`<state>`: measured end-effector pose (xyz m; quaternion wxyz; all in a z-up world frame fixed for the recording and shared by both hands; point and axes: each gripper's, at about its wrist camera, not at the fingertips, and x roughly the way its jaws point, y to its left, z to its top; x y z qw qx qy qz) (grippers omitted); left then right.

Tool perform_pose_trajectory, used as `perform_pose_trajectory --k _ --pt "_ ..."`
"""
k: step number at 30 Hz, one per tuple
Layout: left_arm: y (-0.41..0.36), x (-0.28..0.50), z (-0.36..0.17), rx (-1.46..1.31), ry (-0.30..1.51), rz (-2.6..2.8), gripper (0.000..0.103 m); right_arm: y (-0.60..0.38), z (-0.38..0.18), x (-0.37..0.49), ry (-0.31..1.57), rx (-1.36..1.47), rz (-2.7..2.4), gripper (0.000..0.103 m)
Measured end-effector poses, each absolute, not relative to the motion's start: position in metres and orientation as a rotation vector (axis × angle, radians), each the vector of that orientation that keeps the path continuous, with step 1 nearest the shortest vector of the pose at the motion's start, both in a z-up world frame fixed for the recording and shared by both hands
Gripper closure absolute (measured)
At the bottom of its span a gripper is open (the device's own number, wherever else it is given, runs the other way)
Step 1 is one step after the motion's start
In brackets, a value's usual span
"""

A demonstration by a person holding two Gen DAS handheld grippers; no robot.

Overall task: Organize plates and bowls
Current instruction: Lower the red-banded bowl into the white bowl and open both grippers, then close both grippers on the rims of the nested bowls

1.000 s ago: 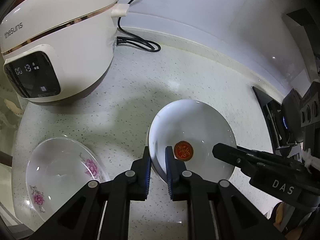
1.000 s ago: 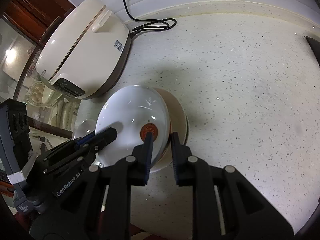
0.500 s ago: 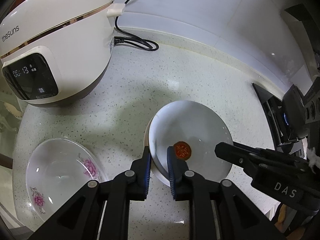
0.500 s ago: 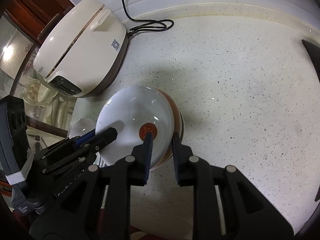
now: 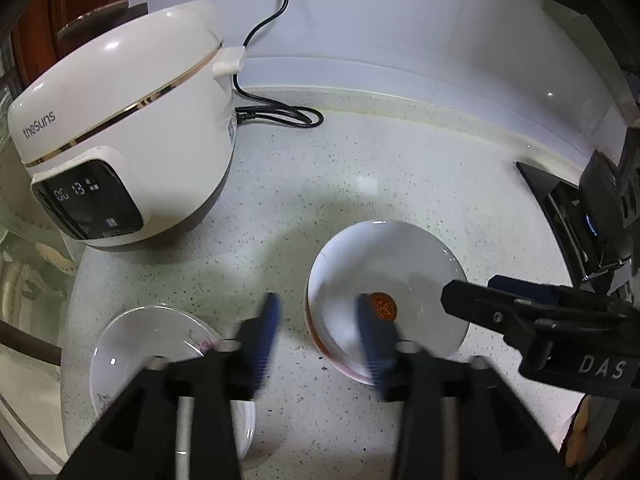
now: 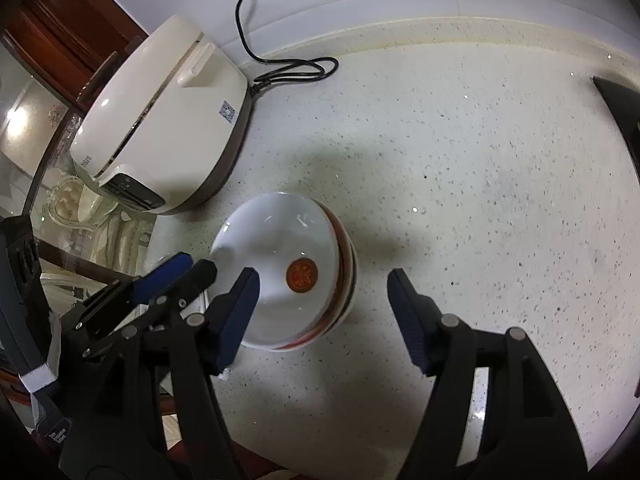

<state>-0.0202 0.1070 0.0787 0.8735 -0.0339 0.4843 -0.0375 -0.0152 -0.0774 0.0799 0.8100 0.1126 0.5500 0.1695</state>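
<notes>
My left gripper (image 5: 316,334) has its blue pads spread apart and blurred, holding nothing; one pad sits over the near rim of the white bowl (image 5: 404,280), the other over bare surface (image 5: 360,168). My right gripper (image 6: 322,312) is wide open as well, empty, its fingers straddling that same bowl (image 6: 280,256) without touching it. The bowl has a red medallion at its bottom and nests in a second, red-striped bowl (image 6: 347,276) resting on the speckled surface. A floral plate (image 5: 152,340) lies to the left, near the surface's edge, partly behind my left finger. The rice cooker (image 5: 120,132) stands behind it, its black cord (image 5: 280,114) looped along the wall
</notes>
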Motion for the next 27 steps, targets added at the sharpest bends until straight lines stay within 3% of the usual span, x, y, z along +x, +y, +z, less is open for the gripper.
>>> perform_pose_trajectory --k 6,14,27 --pt "0.128 -0.006 0.077 -0.246 1.049 -0.118 0.034 -0.086 0.071 -0.012 1.200 0.285 0.338 0.031" --pt "0.153 0.019 0.038 -0.524 1.196 -0.160 0.034 -0.078 0.053 -0.008 1.277 0.286 0.403 0.030" --pt "0.114 0.034 0.028 -0.360 1.214 -0.162 0.034 -0.073 0.014 0.006 1.418 0.373 0.476 0.030"
